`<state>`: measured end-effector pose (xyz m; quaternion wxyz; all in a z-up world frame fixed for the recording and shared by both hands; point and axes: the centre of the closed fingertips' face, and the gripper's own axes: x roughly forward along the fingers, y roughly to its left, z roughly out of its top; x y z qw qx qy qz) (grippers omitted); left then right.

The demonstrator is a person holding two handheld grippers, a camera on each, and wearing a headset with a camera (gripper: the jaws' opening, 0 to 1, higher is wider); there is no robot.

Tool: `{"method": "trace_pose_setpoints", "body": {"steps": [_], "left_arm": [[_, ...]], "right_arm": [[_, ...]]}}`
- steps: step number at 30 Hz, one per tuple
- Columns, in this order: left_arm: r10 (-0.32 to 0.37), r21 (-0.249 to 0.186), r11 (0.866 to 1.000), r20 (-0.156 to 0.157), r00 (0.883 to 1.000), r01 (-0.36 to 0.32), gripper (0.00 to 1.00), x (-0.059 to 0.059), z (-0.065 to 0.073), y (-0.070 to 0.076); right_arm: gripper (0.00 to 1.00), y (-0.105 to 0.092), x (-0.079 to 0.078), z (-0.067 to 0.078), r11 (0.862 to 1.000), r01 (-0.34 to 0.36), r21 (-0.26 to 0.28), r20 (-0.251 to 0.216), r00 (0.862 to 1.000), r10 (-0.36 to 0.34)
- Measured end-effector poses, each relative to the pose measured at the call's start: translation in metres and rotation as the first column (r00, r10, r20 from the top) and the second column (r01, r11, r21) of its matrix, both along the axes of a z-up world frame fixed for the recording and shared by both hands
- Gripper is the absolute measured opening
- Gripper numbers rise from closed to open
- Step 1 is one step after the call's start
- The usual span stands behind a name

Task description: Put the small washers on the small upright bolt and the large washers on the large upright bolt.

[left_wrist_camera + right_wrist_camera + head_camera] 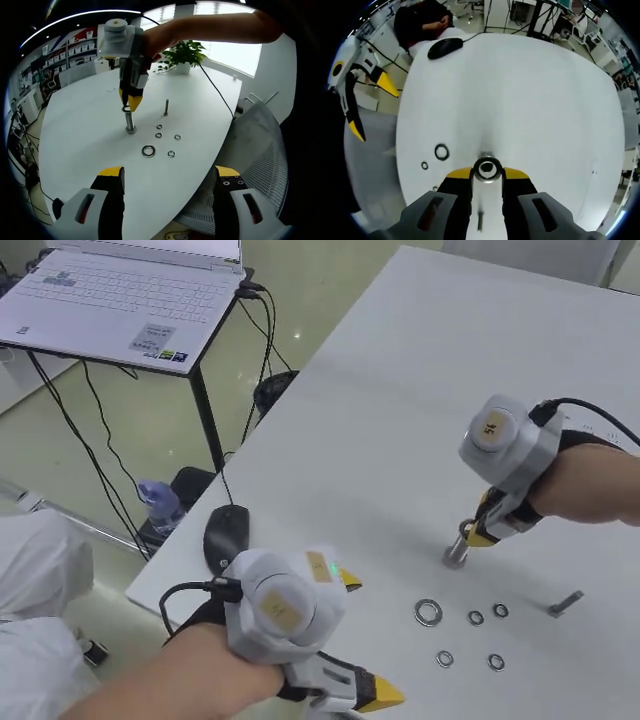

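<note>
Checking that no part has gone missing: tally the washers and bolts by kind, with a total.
Large washers: 2, one in the right hand-held gripper
Small washers: 4
Large bolt: 1
Small bolt: 1
Total: 8

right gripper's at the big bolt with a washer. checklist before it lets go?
1. Grip: right gripper shut on large washer: ok.
2. Alignment: washer ring sits over the top of the large bolt in the right gripper view: ok.
3. Already threaded onto the shaft: cannot tell.
4. Stance: large bolt upright: ok.
5. Clearance: left gripper open, well away from the bolt: ok.
6. Next target: small bolt upright in the left gripper view: ok.
</note>
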<state>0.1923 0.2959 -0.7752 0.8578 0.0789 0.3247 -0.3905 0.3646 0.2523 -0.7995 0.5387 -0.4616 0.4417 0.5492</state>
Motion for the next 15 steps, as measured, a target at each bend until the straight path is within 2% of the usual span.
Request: {"method": "trace_pose_setpoints", "body": {"steps": [2,15], "left_arm": [[-0.003,0.002,1.000,0.001,1.000,0.003,0.71,0.000,0.000,0.000],[-0.012,-0.001,1.000,-0.005,1.000,0.012,0.71,-0.002,-0.003,-0.002]], "right_arm": [[0.21,0.000,-0.002,-0.002,1.000,0.008,-0.005,-0.015,1.000,-0.008],[0.21,0.004,-0.002,-0.017,1.000,0.007,-0.021,-0.020,1.000,-0.008]]}}
